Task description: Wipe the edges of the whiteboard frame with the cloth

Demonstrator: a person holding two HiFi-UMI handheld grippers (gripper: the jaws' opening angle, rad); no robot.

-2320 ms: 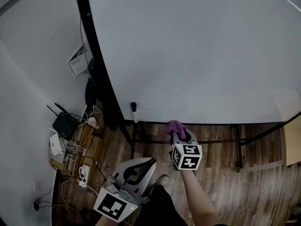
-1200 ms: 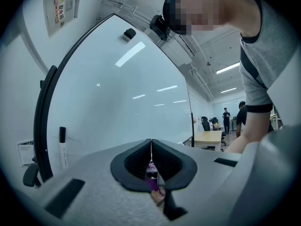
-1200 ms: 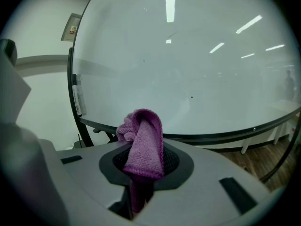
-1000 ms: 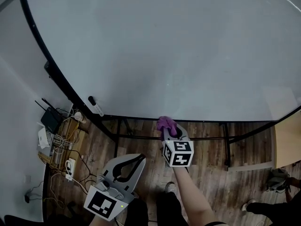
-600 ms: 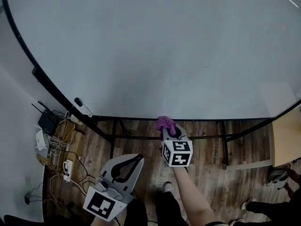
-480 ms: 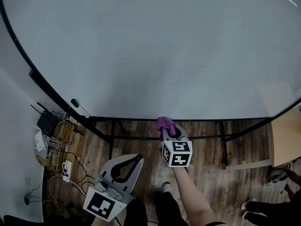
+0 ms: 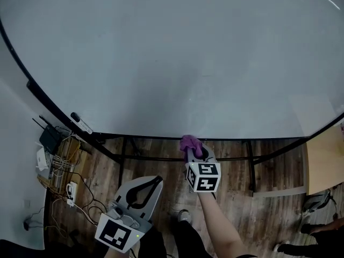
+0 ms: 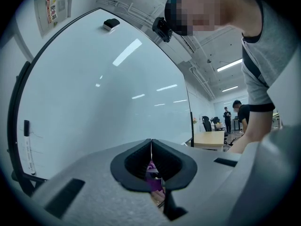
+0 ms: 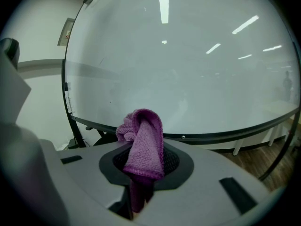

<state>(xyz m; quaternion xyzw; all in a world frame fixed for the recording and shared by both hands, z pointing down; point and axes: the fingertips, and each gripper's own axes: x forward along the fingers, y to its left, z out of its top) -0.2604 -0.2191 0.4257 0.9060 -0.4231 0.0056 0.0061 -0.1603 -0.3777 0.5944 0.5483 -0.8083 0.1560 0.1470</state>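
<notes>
1. Left gripper view: left hand-held gripper has its jaws pressed together tip to tip, with nothing gripped. It is held low, nearest the person.
2. Head view: it sits left of the right one and further back from the board, over the wood floor.
3. Right gripper view: right hand-held gripper is clamped on a purple cloth. The cloth's folded top bunches up above the jaws and a tail hangs below.
4. Head view: cloth is at the bottom edge of the whiteboard frame, left of its middle. Whether they touch is unclear.
5. Whiteboard surface beyond is pale and blank.
6. A marker lies at the frame's lower left corner.
7. Far left, a router and tangled cables sit on the floor.
</notes>
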